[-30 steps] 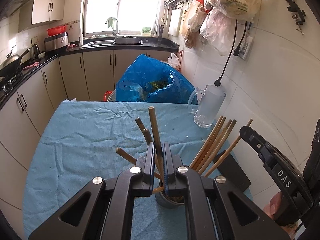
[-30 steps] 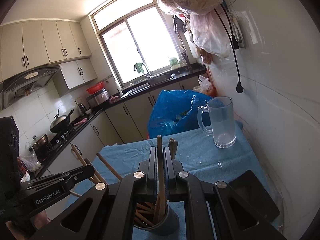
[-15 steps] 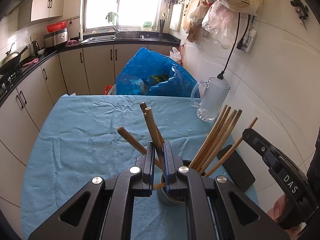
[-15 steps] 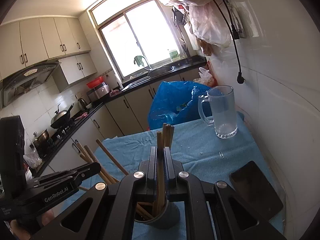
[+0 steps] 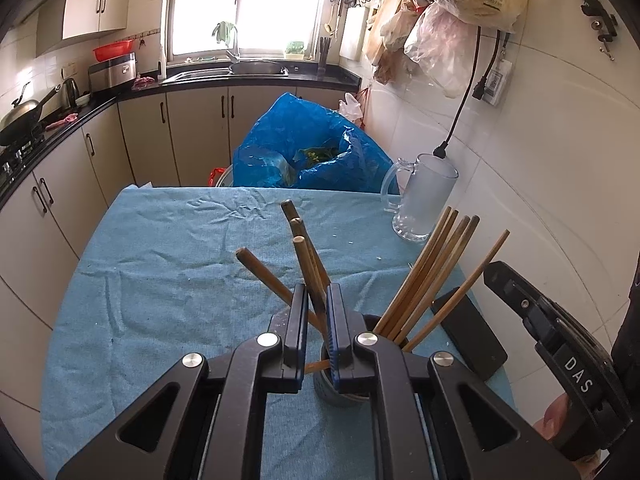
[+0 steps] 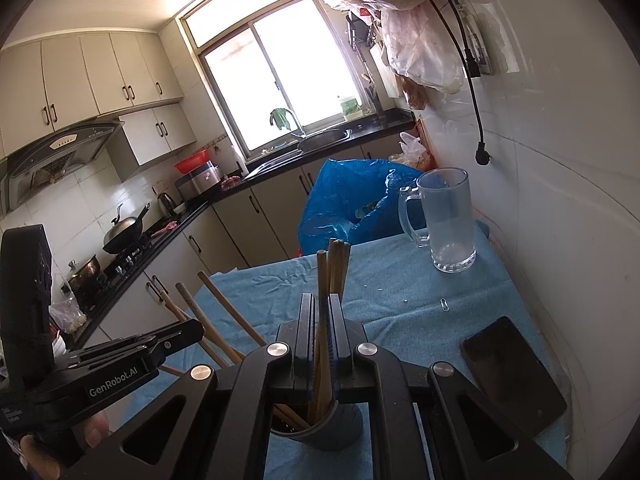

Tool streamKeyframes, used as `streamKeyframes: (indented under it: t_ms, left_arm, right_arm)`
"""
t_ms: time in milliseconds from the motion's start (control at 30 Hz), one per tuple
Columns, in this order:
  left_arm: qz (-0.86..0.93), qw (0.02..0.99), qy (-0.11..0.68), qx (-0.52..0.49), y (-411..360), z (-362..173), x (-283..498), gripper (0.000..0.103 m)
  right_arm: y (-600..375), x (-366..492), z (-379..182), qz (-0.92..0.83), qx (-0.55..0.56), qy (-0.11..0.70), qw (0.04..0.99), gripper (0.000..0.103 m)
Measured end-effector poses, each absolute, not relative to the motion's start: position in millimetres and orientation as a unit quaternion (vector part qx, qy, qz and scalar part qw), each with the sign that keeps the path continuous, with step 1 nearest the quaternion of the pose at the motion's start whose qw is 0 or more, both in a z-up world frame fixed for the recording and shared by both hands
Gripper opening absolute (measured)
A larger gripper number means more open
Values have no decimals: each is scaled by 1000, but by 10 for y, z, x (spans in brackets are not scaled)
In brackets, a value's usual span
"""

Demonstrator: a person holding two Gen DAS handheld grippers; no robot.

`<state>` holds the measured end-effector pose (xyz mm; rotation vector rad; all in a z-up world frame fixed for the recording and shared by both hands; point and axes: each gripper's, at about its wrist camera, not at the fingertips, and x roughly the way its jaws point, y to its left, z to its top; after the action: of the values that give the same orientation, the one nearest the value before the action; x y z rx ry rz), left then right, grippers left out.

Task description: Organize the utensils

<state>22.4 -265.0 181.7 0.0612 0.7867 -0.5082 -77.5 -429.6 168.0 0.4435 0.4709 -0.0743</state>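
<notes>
A grey utensil cup point(image 5: 340, 394) point(image 6: 332, 430) stands on the blue cloth near the table's front and holds several wooden chopsticks. My left gripper point(image 5: 318, 304) is shut on a few chopsticks point(image 5: 304, 256) that lean left out of the cup. My right gripper point(image 6: 321, 308) is shut on a bundle of chopsticks point(image 6: 334, 268) standing upright in the cup. More chopsticks point(image 5: 432, 272) lean right in the cup. The right gripper's body point(image 5: 560, 356) shows at the right of the left wrist view.
A glass mug point(image 5: 424, 200) point(image 6: 448, 220) stands at the far right of the table. A black phone point(image 6: 512, 376) point(image 5: 468, 332) lies right of the cup. A blue bag point(image 5: 308, 152) sits behind the table. The tiled wall is close on the right.
Both grippers have lifted slightly and stayed shut. The left gripper's chopsticks have tilted further left and slid down in the cup. The right bundle stands higher in view.
</notes>
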Motion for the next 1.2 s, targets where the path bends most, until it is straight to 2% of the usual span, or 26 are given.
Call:
streamKeyframes:
  t_ms: [167,533,667,833,933,1033,1067,1200]
  left_arm:
    - [-242,894,376,29,-2657,1826,214,15]
    - [-237,900,366,25,-2555,1896,100,18]
    - [-235,902,362,24,-2516,1918,70,22]
    - [-235,904,357,17,-2437,1949,7,22]
    - [-237,906,351,13,-2377,1989,-55,25]
    - [-227,912,340,12,-2288,2001,-129,38]
    - [-224,914,338,12,-2265,1999,-160,42]
    - [-217,914,343,4,-2115,1920,-233,43]
  right_arm:
    - [-4275,-801,1669,-39,217,237,946,7]
    - [-4235,-847,1656,-47,213,248,944,8]
    - [-4225,-877,1641,-53,213,250,943,18]
    - [-4211,-929,1645,-56,210,251,943,20]
    - [-4195,-966,1646,-59,207,252,943,27]
    - [-4187,-1016,1644,-65,204,253,944,32]
    - [-4181,-1031,1642,-67,202,254,943,37]
    - [-4135,-1119,1604,-76,199,257,943,50]
